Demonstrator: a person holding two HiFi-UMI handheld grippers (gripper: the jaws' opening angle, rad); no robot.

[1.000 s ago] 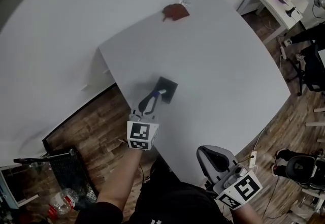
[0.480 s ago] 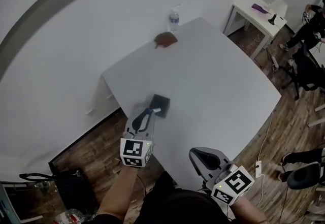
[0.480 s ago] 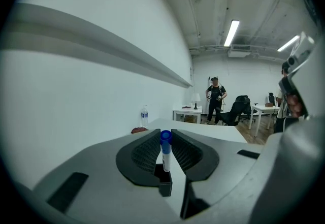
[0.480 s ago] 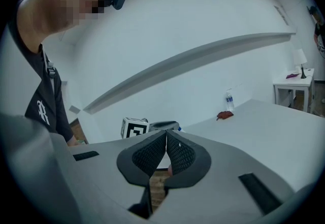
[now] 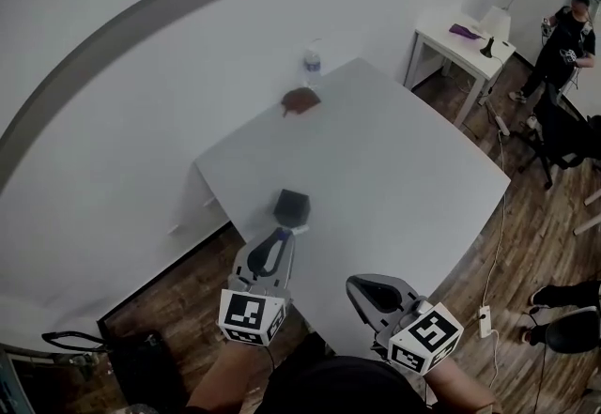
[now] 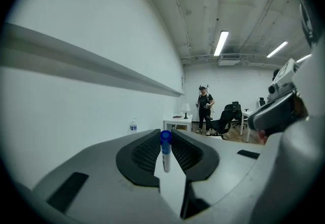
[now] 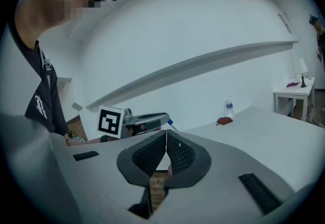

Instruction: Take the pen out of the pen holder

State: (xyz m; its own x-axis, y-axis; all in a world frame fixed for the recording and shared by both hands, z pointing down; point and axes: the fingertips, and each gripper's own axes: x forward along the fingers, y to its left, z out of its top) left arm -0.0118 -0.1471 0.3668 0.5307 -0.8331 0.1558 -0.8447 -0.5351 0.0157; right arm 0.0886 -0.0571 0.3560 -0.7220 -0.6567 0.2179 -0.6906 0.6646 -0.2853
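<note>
Left gripper view: left gripper (image 6: 165, 140) is clamped on the pen (image 6: 166, 156), pads closed on its white barrel. The pen's long axis runs upright across the jaws, blue cap on top and just above the pads. No holder wall shows around the barrel, so I judge the pen is clear of it or nearly so.

Head view: pen holder (image 5: 292, 207), a dark square box, sits on the white table (image 5: 404, 159) close to its near-left edge. It lies just beyond the left gripper's tips, toward the far corner; whether the pen's lower end overlaps the rim I cannot tell.

Right gripper (image 5: 366, 290) hangs past the table's near edge, well apart from the holder, jaws together on nothing.

Judgement: the left gripper is the nearer tool, and the remaining move is along the pen's axis, away from the holder.
</note>
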